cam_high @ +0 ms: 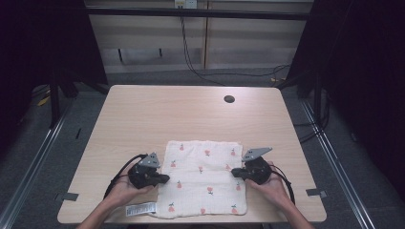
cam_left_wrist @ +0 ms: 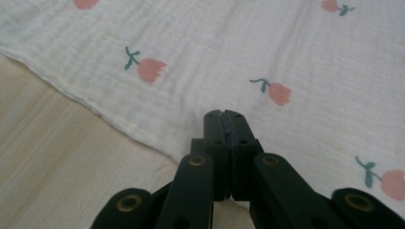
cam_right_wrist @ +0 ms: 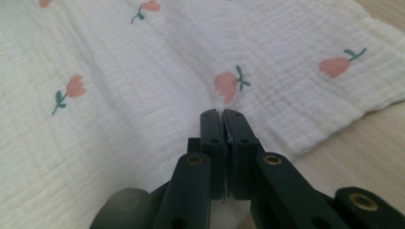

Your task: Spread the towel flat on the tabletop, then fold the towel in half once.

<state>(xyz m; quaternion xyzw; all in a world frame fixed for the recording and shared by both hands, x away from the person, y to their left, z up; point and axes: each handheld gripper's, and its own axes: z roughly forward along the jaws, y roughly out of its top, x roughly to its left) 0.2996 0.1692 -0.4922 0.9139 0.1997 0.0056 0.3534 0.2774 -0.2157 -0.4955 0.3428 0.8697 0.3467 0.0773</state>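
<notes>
**Both grippers clamped on side edges of tulip-print cloth**

Left hand holds left gripper at the cloth's left edge, jaws pressed together with the hem pinched between them. White muslin cloth with pink tulip print lies flat on the near middle of the wooden table, its white label sticking out at the near left corner. Right gripper, in right hand, is likewise closed on the right edge, fabric puckered at its tips.
</notes>
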